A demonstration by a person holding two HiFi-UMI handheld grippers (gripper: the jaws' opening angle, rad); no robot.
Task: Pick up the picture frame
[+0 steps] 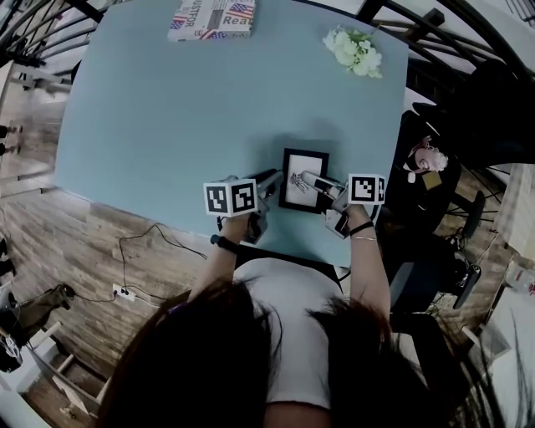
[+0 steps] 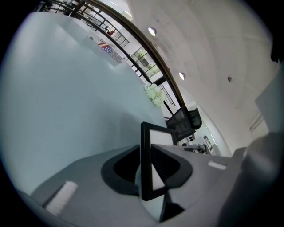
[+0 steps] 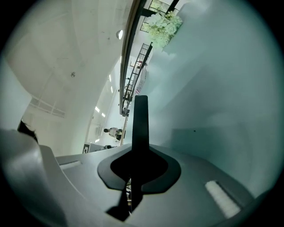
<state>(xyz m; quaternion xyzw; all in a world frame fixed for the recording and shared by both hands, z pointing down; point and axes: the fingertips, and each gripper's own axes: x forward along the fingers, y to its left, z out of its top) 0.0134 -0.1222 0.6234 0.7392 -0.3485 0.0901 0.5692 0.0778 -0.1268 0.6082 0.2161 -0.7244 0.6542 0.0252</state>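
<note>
The picture frame [image 1: 303, 179], black-rimmed with a white picture, is near the front edge of the pale blue table [image 1: 167, 125], and a soft shadow lies on the table around it. My left gripper [image 1: 276, 178] is shut on its left side. My right gripper [image 1: 316, 182] is shut on its right side. In the left gripper view the picture frame [image 2: 147, 155] stands edge-on between the jaws of the left gripper [image 2: 144, 166]. In the right gripper view only the dark edge of the picture frame [image 3: 140, 124] shows, clamped in the right gripper [image 3: 140, 159].
A flag-printed book [image 1: 211, 18] lies at the table's far edge. White flowers [image 1: 354, 50] sit at the far right corner. A dark office chair [image 1: 435, 184] stands right of the table. A cable and socket [image 1: 124, 292] lie on the wood floor at the left.
</note>
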